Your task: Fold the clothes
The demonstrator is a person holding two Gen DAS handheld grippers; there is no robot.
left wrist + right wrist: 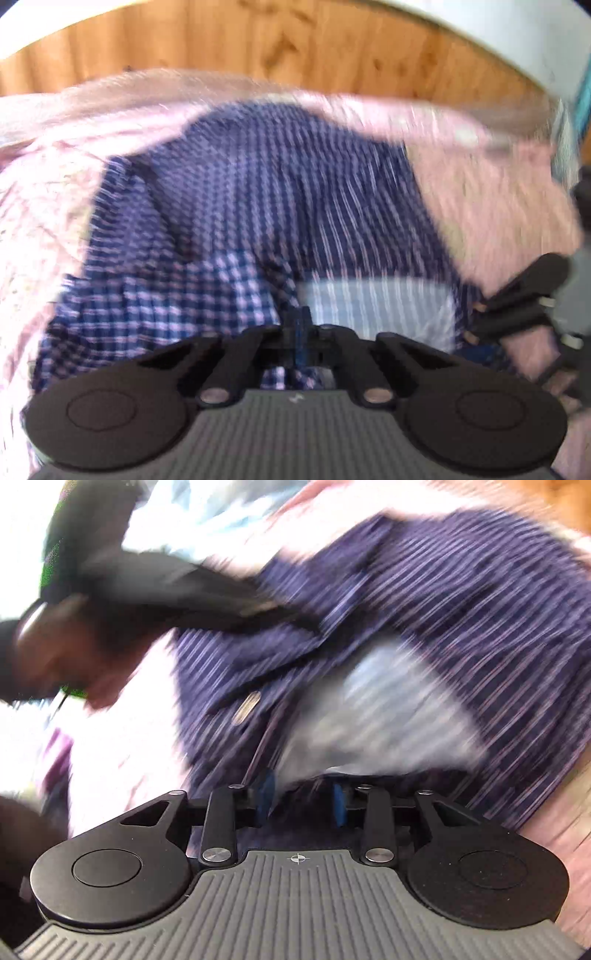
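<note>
A navy checked shirt [258, 192] with a pale striped lining [376, 306] lies spread on a pink bedcover [491, 192]. In the left wrist view my left gripper [301, 332] is shut, with a fold of the shirt's near edge pinched between its fingers. My right gripper [302, 801] has its blue pads [266, 797] apart, and dark cloth from the shirt's [461, 602] near hem lies in the gap. From the left wrist view the right gripper [476, 321] shows at the shirt's right edge. Both views are blurred.
A wooden board [295, 44] runs along the far side of the bed. In the right wrist view a hand [55, 646] and the left gripper's dark body [166, 587] reach in from the upper left onto the shirt.
</note>
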